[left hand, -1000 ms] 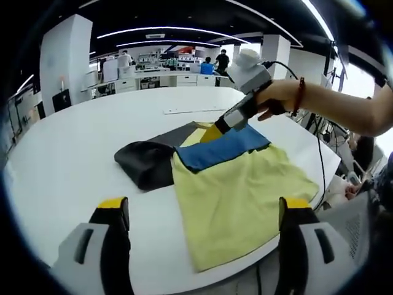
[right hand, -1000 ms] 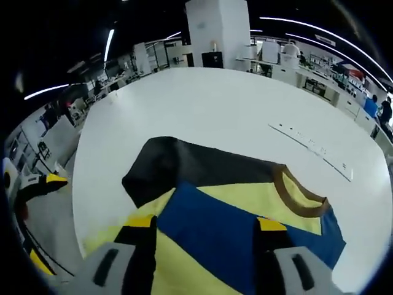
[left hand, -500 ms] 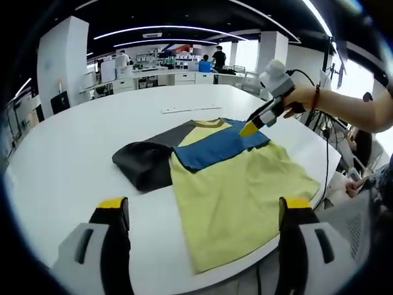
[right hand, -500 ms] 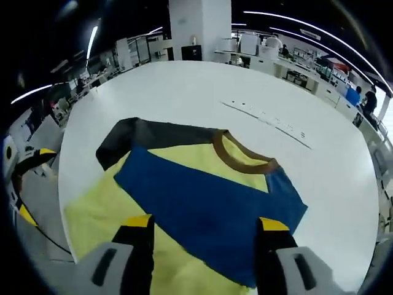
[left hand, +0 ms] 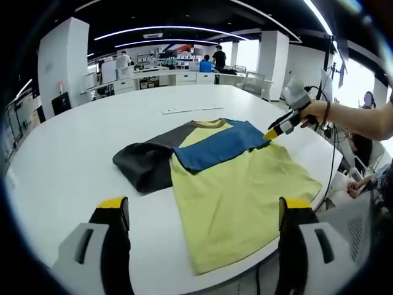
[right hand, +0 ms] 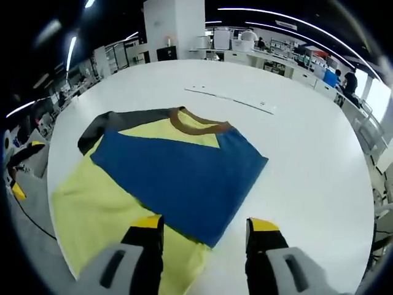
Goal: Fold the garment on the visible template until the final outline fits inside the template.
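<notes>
The garment (right hand: 166,178) lies flat on the white counter (right hand: 307,160), its blue sleeve folded across the yellow body, a dark sleeve at the far side beside the brown collar (right hand: 198,126). The right gripper (right hand: 204,228) hovers just above the garment's near edge, fingers (right hand: 149,230) parted with nothing between them.
</notes>
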Demonstrator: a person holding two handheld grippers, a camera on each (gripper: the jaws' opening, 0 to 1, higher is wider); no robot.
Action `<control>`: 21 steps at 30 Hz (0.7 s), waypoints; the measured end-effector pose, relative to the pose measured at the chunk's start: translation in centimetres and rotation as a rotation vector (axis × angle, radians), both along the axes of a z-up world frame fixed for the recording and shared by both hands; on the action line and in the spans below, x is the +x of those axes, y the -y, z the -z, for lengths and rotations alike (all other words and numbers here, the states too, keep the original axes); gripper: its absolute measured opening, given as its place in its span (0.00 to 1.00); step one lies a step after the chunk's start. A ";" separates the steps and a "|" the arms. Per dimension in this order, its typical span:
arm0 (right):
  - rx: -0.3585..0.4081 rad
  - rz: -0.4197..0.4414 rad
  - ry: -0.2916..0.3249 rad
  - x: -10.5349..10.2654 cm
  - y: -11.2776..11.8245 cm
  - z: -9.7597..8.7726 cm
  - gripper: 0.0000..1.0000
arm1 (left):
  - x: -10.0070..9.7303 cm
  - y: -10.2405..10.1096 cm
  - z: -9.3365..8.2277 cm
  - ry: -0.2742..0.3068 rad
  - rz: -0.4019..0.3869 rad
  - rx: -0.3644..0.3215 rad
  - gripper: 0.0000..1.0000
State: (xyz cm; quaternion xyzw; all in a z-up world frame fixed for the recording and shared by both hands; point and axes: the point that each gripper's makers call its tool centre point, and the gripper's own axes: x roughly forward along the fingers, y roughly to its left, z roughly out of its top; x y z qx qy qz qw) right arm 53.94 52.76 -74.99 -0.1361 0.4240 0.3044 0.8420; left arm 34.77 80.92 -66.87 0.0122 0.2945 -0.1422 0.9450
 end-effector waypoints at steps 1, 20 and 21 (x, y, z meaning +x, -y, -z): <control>-0.007 -0.002 -0.007 -0.3 0.3 0.4 0.44 | 0.0 0.0 0.0 0.000 -0.001 0.001 0.99; 0.038 0.181 0.066 -1.0 1.4 2.5 0.08 | 0.3 -1.2 0.2 -0.001 -0.045 0.027 0.91; 0.037 0.179 0.074 -1.1 1.2 2.5 0.07 | 0.4 -1.2 0.2 0.002 -0.048 0.028 0.89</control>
